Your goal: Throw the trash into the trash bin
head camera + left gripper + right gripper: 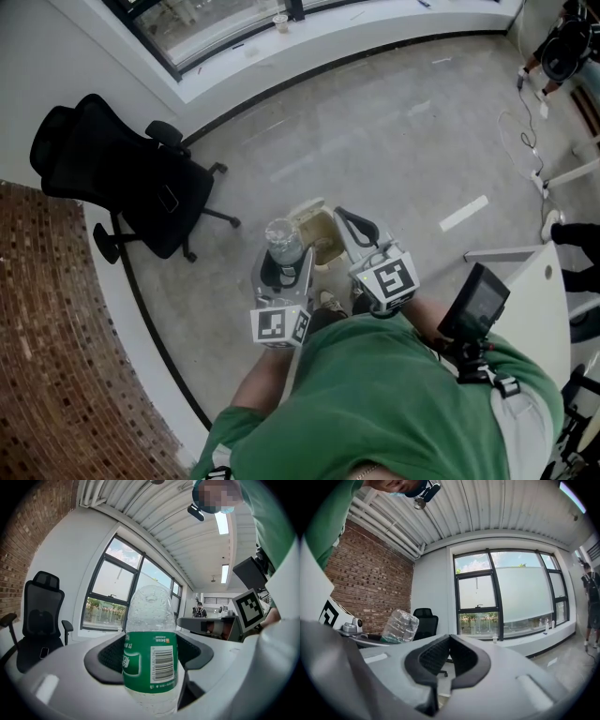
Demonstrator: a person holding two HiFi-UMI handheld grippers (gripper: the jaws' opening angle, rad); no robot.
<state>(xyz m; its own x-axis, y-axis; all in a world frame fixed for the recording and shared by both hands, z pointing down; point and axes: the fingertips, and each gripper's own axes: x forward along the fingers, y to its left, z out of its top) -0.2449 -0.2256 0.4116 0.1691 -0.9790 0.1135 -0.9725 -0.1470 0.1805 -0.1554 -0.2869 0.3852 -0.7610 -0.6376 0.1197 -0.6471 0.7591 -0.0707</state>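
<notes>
A clear plastic bottle [282, 240] with a green label stands upright between the jaws of my left gripper [281, 261], which is shut on it. In the left gripper view the bottle [151, 658] fills the middle, with the dark pads [108, 660] against its sides. My right gripper [353, 227] is beside it on the right, its tips touching and nothing between them; the right gripper view shows the same right gripper [449, 641] and the bottle [399, 626] off to its left. A beige open trash bin [315, 223] stands on the floor just beyond both grippers, partly hidden by them.
A black office chair [131, 178] stands at the left by the brick wall [56, 328]. A window ledge with a cup [280, 21] runs along the back. At the right are a white desk [536, 281], a floor cable [525, 141] and another person [562, 47].
</notes>
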